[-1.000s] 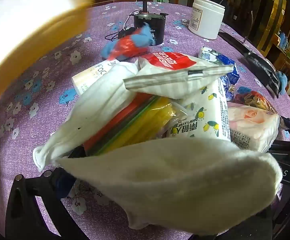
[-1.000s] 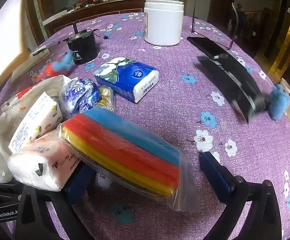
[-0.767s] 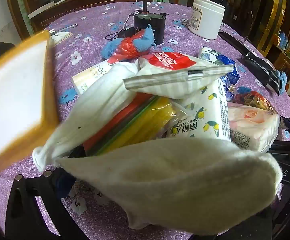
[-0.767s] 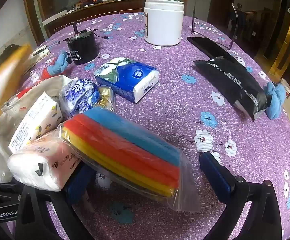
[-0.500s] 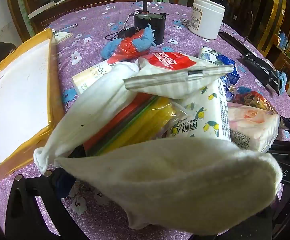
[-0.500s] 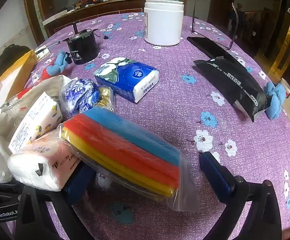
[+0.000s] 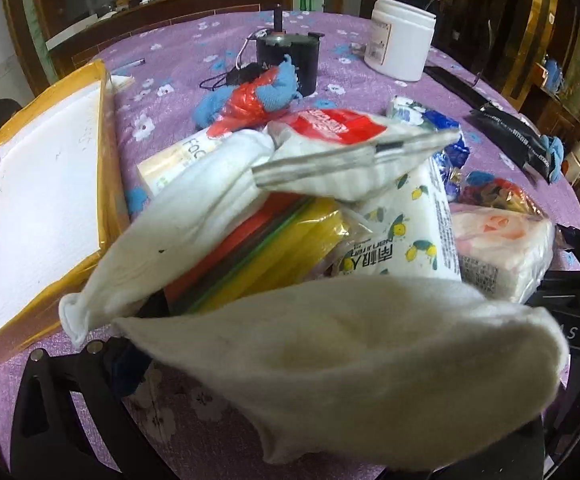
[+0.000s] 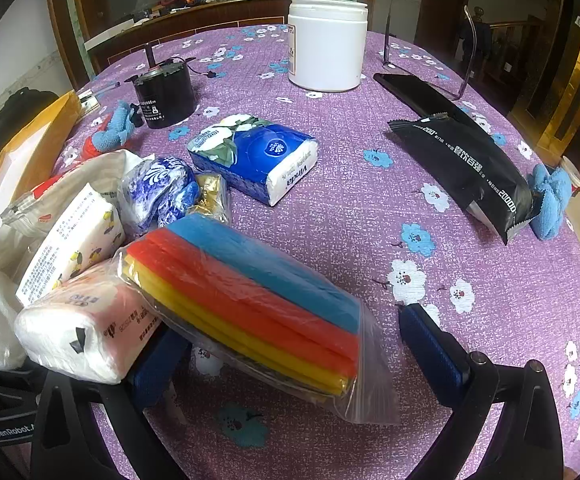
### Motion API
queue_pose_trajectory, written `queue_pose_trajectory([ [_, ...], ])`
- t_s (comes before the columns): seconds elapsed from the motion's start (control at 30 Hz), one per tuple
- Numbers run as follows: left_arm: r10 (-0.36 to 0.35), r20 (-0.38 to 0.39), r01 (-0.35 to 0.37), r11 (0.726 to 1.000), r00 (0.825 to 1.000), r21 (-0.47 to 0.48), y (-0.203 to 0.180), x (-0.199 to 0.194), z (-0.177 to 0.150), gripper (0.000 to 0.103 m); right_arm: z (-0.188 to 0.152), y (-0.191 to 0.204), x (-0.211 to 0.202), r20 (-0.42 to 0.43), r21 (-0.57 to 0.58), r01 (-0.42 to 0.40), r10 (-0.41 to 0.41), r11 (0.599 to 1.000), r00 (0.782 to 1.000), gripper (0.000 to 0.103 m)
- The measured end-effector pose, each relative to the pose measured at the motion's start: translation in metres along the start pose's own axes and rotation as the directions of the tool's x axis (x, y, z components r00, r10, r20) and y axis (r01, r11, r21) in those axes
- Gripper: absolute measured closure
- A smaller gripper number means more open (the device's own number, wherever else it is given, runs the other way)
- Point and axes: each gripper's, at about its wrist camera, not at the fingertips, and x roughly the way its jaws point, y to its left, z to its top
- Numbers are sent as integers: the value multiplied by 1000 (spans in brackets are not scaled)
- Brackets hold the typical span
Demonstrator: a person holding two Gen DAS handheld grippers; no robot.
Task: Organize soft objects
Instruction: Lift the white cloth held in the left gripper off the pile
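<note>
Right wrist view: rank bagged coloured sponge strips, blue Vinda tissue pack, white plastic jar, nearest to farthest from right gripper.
1. Bagged coloured sponge strips: between the right gripper fingers, left of centre.
2. Blue Vinda tissue pack: mid-table, centre.
3. White plastic jar: far edge, centre.

Right claw point(image 8: 293, 344) with black frame, blue finger pads point(image 8: 429, 344), silver screws, white GenRobot lettering

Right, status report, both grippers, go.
Right gripper open around sponge bag. Left gripper unclear, hidden under white cloth. Yellow tray on table at left. Pile crowds both.
</note>
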Motion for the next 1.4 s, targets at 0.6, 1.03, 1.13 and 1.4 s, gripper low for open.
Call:
queue_pose_trajectory([
  [0.6, -2, 3, 2, 1000, 1000, -1, 1, 0, 2, 0, -2, -2, -2, -2, 0, -1, 1, 1000, 1000, 0],
  [1.03, -2, 3, 2, 1000, 1000, -1, 1, 0, 2, 0, 2, -5, -2, -38, -39, -38, 37, 999, 999, 0],
  [1.13, -1, 3, 1, 1000, 1000, -2, 1, 0, 2, 0, -7, -15, -21, -16, -68, -102, 101, 992, 995, 1],
  [1.4, -187, 28, 184, 980, 982, 77, 13, -40, -23, 0, -50, -56, -70, 64, -57, -183, 187, 981, 980, 1],
])
